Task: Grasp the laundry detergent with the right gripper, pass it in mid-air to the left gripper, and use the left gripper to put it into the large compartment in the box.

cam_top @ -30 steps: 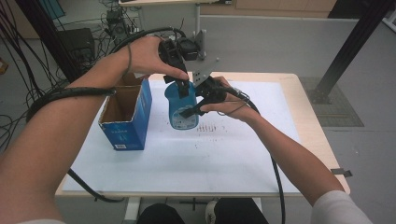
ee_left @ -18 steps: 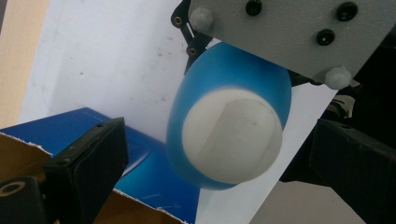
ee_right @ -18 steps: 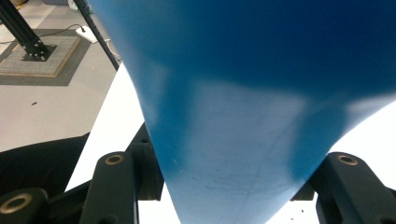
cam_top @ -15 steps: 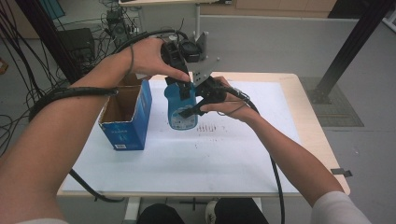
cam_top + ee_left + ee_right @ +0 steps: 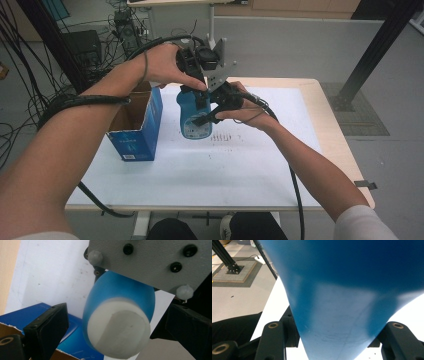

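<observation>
- Setting: a lab or test room.
- Evidence: cable bundles (image 5: 30, 75) on grey floor; black aluminium frame posts (image 5: 372, 55); plain table (image 5: 325, 145) under white sheet (image 5: 200, 170).

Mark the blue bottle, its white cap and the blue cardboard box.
blue bottle (image 5: 194, 120): high view, on the lower body.
white cap (image 5: 119, 328): left gripper view, on the flat top face.
blue cardboard box (image 5: 136, 142): high view, on the blue front wall.
</observation>
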A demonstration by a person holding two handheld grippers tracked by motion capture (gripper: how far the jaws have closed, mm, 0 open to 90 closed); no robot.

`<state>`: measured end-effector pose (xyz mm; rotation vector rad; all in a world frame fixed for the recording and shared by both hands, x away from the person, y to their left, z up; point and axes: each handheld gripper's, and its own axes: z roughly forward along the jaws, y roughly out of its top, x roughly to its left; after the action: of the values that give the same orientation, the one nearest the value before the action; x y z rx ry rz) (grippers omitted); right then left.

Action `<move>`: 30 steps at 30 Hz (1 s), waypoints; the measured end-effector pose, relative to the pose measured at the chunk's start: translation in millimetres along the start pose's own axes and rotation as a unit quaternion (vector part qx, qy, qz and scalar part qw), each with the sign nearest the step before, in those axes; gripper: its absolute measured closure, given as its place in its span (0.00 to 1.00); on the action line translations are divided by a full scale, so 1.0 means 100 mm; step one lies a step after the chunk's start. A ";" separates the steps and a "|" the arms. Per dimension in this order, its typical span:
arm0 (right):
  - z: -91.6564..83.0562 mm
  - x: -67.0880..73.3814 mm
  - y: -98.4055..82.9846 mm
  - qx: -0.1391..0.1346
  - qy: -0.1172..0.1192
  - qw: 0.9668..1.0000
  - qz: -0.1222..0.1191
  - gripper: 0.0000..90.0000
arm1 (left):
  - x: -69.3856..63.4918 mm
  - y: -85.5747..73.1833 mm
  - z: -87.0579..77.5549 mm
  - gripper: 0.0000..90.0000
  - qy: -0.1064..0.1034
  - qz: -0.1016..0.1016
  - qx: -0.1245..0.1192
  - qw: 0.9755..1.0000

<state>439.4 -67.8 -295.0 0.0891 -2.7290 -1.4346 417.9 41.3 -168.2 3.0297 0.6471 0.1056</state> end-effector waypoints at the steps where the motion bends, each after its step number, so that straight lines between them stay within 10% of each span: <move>1: 0.00 0.00 0.00 -0.001 0.001 1.000 0.001 0.49 | 0.00 0.00 0.00 0.06 -0.001 0.001 -0.002 1.000; 30: -0.04 -0.01 0.06 -0.016 0.001 1.000 -0.005 0.49 | 0.00 0.01 0.04 0.06 0.003 0.008 -0.005 1.000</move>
<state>440.9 -67.6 -287.5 0.1036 -2.7069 -1.4803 418.6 40.6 -172.1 3.0271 0.6202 0.1168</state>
